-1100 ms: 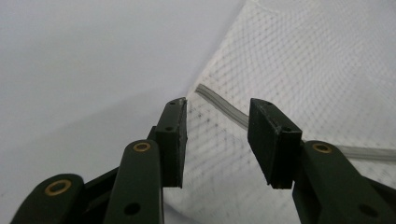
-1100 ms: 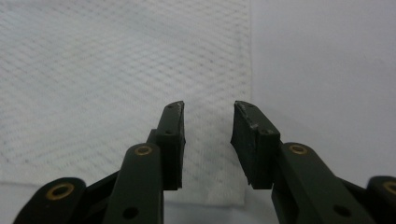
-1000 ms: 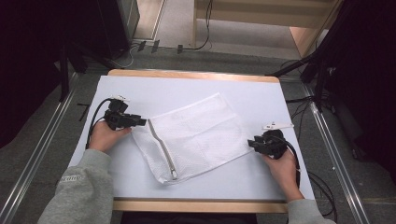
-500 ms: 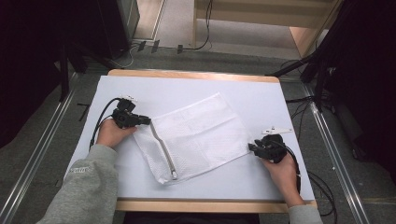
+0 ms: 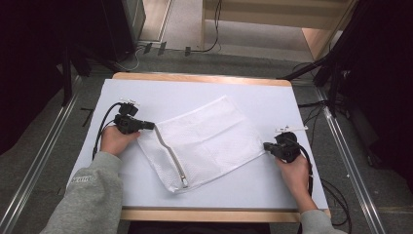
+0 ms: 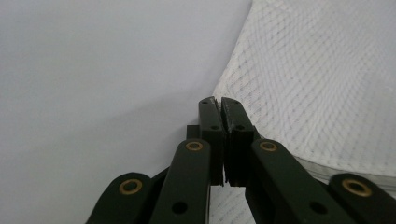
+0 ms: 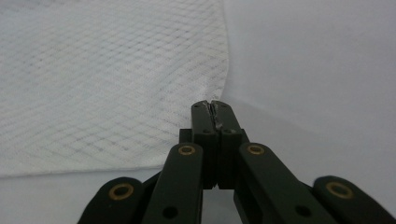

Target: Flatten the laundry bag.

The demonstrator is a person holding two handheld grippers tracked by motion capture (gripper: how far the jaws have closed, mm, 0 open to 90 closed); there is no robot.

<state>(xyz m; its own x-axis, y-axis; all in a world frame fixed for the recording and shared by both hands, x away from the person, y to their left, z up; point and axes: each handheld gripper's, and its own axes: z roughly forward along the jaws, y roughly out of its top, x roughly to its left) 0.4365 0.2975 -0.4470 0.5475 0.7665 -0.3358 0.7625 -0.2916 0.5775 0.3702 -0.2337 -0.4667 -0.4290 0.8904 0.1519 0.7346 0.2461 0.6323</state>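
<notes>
White mesh bag lying flat, turned at an angle, mid counter, on pale sheet covering it. Zipper running along bag's left edge, down toward near corner. Wooden rim of counter visible at far and near edges.

Left claw at bag's upper-left corner, held by left hand, grey sleeve behind. Left gripper view: jaws pressed together, no gap betw. them, tips right at mesh edge; can't tell if fabric actually pinched betw. them.

Right claw at bag's right corner, held by right hand; black cable trailing off counter's right side. Right gripper view: jaws closed tight w/ thin sliver of white caught betw. tips, looks like bag's corner gripped.

Bag's mesh lying smooth on sheet in that view, slight curl at edge nr claw. Both claws low, at sheet level, well apart, bag stretched betw. them.
</notes>
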